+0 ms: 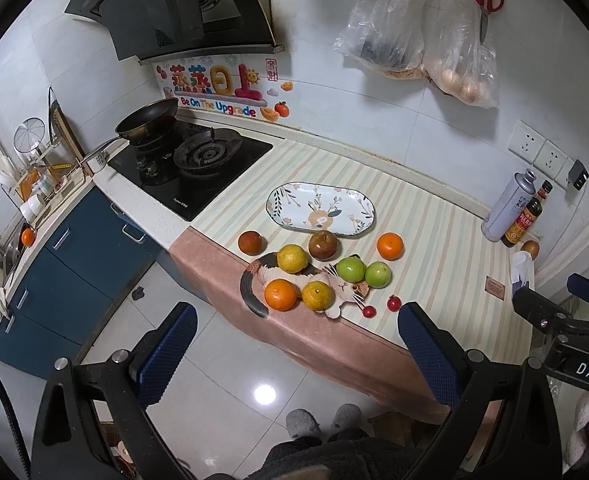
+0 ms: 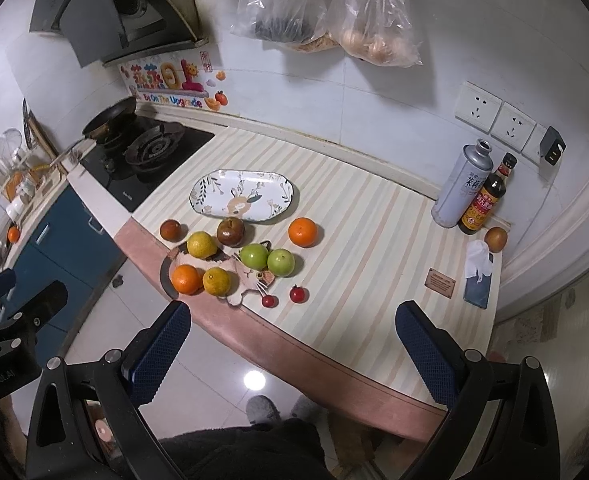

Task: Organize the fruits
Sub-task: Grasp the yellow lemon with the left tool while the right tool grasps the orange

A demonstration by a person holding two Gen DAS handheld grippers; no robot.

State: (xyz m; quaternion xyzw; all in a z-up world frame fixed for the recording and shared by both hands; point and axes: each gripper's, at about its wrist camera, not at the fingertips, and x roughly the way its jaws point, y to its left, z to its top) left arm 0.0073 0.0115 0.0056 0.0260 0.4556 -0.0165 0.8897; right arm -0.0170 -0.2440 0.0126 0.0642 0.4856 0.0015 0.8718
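Observation:
Several fruits lie on the striped counter cloth [image 1: 434,240] in front of an empty oval floral plate [image 1: 320,209] [image 2: 241,196]. A cat-shaped mat [image 1: 322,280] [image 2: 234,272] carries an orange [image 1: 280,295], two yellow citrus [image 1: 292,258] and two green apples [image 1: 351,269]. A brown apple [image 1: 323,245], a dark fruit [image 1: 250,243], another orange [image 1: 390,246] and two small red fruits [image 1: 393,303] lie around it. My left gripper [image 1: 294,344] and right gripper [image 2: 292,336] are both open and empty, held back from the counter's front edge above the floor.
A gas stove [image 1: 190,168] with a pan [image 1: 146,120] is at the left. A metal can [image 2: 460,184], a sauce bottle [image 2: 484,200], a brown fruit [image 2: 495,239] and a phone [image 2: 476,288] stand at the right. Bags [image 1: 414,40] hang on the wall.

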